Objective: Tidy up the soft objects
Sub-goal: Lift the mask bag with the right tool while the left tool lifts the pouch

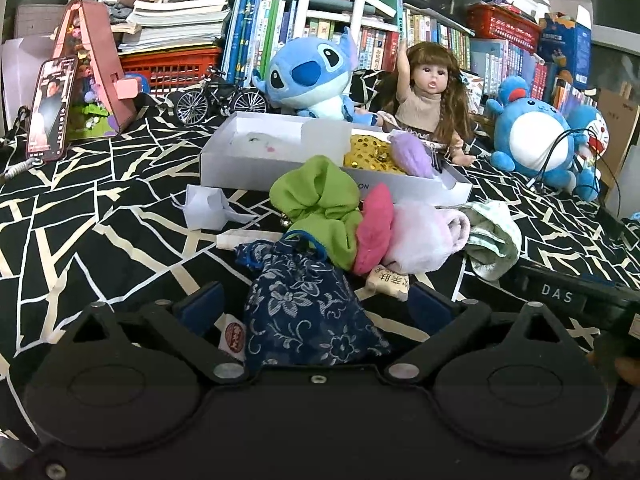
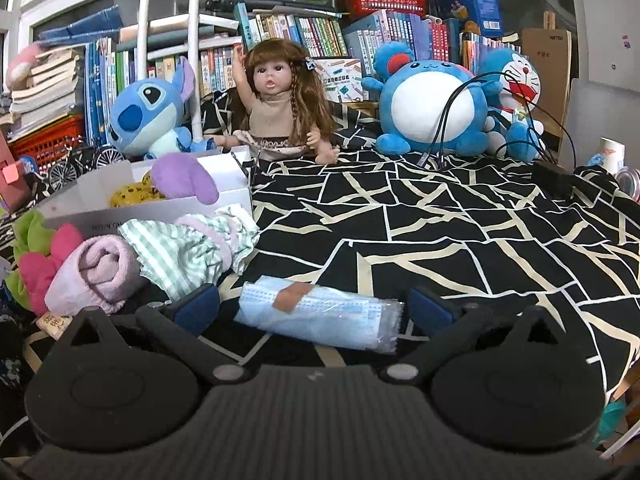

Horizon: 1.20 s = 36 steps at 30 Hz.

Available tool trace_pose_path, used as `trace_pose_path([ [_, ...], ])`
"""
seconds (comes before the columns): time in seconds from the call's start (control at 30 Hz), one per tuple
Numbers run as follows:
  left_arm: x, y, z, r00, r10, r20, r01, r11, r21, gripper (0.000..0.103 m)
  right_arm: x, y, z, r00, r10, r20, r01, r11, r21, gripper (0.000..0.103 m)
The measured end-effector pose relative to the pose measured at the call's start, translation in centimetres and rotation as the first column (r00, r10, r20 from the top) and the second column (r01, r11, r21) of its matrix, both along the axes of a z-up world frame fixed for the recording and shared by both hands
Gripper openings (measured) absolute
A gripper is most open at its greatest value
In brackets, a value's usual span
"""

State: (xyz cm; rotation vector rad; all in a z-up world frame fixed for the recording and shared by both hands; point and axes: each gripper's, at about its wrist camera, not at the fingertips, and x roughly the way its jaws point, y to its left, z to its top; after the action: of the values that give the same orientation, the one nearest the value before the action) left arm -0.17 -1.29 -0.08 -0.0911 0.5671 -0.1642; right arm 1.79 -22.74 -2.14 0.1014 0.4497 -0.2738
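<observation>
Left gripper (image 1: 316,304) stands wide open around a blue pouch (image 1: 308,312); right gripper (image 2: 314,308), equally wide, straddles a mask pack (image 2: 320,316), cloths at ten o'clock.

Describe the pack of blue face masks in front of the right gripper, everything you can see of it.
The pack of face masks is a flat stack of pale blue pleated masks in clear plastic wrap, with a tan adhesive strip stuck across its top. It lies slightly slanted on the black patterned bedspread, between the open jaws of the right gripper. Neither finger clearly touches it. The striped cloth bundle sits apart to its left.
</observation>
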Motion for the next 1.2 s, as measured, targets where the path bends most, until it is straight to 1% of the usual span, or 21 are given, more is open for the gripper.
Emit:
trace_pose_path([
  [0.37, 0.5, -0.5, -0.4, 1.0, 0.003, -0.019, -0.003, 1.0, -0.001, 0.093, 0.5, 0.3, 0.0, 0.999, -0.021, -0.037, 0.021, 1.0, -0.015, 0.103],
  [0.4, 0.5, -0.5, -0.5, 1.0, 0.006, -0.021, -0.006, 1.0, 0.001, 0.091, 0.6, 0.3, 0.0, 0.999, -0.022, -0.041, 0.022, 1.0, -0.016, 0.103],
  [0.47, 0.6, -0.6, -0.7, 1.0, 0.016, -0.023, -0.016, 1.0, 0.014, 0.089, 0.6, 0.3, -0.1, 0.999, -0.023, -0.046, 0.023, 1.0, -0.013, 0.103],
  [0.6, 0.7, -1.0, -1.0, 0.999, 0.033, -0.012, -0.032, 0.997, 0.068, 0.088, 0.7, 0.1, -0.1, 0.998, -0.021, -0.051, 0.021, 1.0, -0.005, 0.103],
  [0.67, 0.6, -1.0, -1.0, 0.999, 0.032, -0.01, -0.031, 0.997, 0.07, 0.082, 0.7, 0.1, -0.1, 0.998, -0.02, -0.052, 0.019, 1.0, -0.003, 0.103],
  [0.73, 0.6, -1.0, -1.0, 0.999, 0.032, -0.007, -0.032, 0.997, 0.067, 0.061, 0.7, 0.1, -0.1, 0.998, -0.018, -0.053, 0.018, 1.0, -0.001, 0.103],
  [0.77, 0.5, -0.9, -0.9, 0.999, 0.036, -0.004, -0.036, 0.997, 0.062, 0.055, 0.7, 0.1, -0.1, 0.998, -0.017, -0.054, 0.017, 1.0, 0.002, 0.102],
  [0.8, 0.3, -0.7, -0.8, 0.999, 0.04, 0.0, -0.04, 0.998, 0.052, 0.048, 0.7, 0.1, -0.1, 0.998, -0.015, -0.055, 0.015, 1.0, 0.005, 0.1],
  [0.83, 0.1, -0.5, -0.7, 0.999, 0.049, 0.005, -0.049, 0.998, 0.04, 0.045, 0.7, 0.1, 0.0, 0.998, -0.014, -0.055, 0.015, 1.0, 0.008, 0.098],
  [0.9, -0.1, -0.1, -0.4, 0.998, 0.061, 0.02, -0.061, 0.998, 0.019, 0.044, 0.5, 0.1, 0.2, 0.999, -0.005, -0.054, 0.006, 1.0, 0.012, 0.091],
  [1.0, -0.3, 0.3, 0.2, 0.996, 0.074, 0.045, -0.075, 0.997, 0.03, 0.044, 0.3, 0.1, 0.4, 0.998, 0.007, -0.055, -0.006, 1.0, 0.011, 0.086],
  [1.07, -0.4, 0.6, 0.5, 0.996, 0.08, 0.051, -0.081, 0.996, 0.023, 0.044, 0.2, 0.2, 0.5, 0.999, 0.013, -0.053, -0.012, 1.0, 0.008, 0.084],
  [1.2, -0.7, 1.2, 1.1, 0.994, 0.092, 0.063, -0.092, 0.996, 0.01, 0.044, 0.0, 0.2, 0.9, 0.999, 0.014, -0.04, -0.014, 1.0, -0.002, 0.084],
])
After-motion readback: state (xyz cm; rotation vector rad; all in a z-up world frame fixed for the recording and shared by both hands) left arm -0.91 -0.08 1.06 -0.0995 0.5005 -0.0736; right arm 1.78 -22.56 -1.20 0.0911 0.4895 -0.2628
